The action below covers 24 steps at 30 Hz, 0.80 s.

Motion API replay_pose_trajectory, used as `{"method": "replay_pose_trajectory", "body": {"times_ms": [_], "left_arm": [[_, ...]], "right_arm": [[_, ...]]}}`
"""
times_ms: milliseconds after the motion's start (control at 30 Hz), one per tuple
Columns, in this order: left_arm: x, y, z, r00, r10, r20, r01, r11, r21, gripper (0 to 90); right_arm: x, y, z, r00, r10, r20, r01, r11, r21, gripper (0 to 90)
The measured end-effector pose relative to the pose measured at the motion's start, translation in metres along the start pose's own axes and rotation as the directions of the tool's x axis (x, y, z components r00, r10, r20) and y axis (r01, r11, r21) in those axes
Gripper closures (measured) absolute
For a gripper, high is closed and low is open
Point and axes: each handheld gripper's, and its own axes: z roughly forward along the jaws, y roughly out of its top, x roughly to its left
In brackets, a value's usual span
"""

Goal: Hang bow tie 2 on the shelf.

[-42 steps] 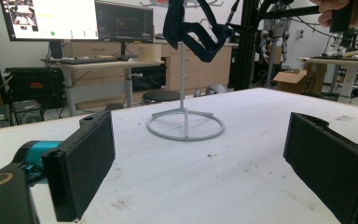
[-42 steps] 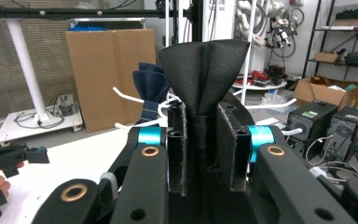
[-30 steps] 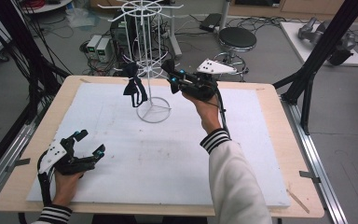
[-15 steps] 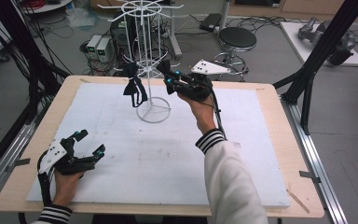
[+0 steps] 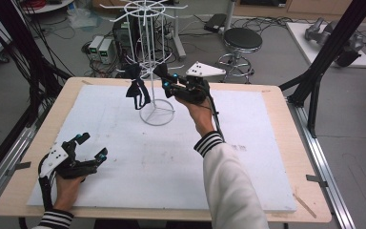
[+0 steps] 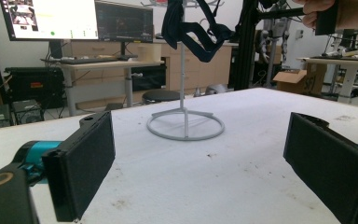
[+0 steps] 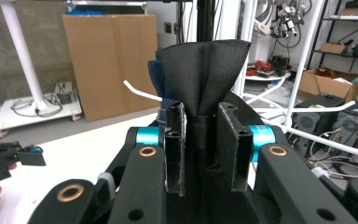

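A white wire rack [image 5: 153,57] stands at the back of the table, with a dark bow tie [image 5: 136,89] hanging from a hook on its left side. My right gripper [image 5: 164,78] is raised beside the rack's pole, shut on the knot of a black bow tie [image 7: 200,70]. In the right gripper view a white hook [image 7: 140,91] and a navy tie [image 7: 155,77] lie just behind the held one. My left gripper [image 5: 93,146] rests open on the white board [image 5: 248,124] at the front left, nothing between its jaws. The left gripper view shows the rack's ring base [image 6: 185,126] ahead.
The white board sits on a wooden table [image 5: 286,119] framed by black struts. Behind the table are a stool [image 5: 242,40], power boxes [image 5: 101,47] and cables on the floor. Open board stretches between my two grippers and to the right.
My right gripper has moved a little left, closer to the rack's pole, still holding the black bow tie. The left gripper has stayed put.
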Motion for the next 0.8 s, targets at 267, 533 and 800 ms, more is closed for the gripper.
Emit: {"method": "replay_pose_trajectory", "body": {"times_ms": [267, 533, 800], "left_arm": [[0.0000, 0.0000, 0.0000, 1.0000, 0.000, -0.001, 0.000, 1.0000, 0.000, 9.3], [-0.0003, 0.0000, 0.0000, 1.0000, 0.001, 0.000, -0.001, 1.0000, 0.001, 9.3], [0.0002, 0.0000, -0.0001, 1.0000, 0.000, 0.000, 0.000, 1.0000, 0.000, 9.3]], "right_arm": [[0.0017, 0.0014, -0.0002, 0.9997, -0.023, 0.008, 0.023, 1.000, 0.015, 67.7], [0.0068, 0.0050, 0.0007, 0.9946, -0.063, 0.082, 0.060, 0.998, 0.031, 30.4], [0.0074, 0.0072, -0.0006, 0.9914, -0.067, 0.112, 0.063, 0.997, 0.034, 10.8]]}}
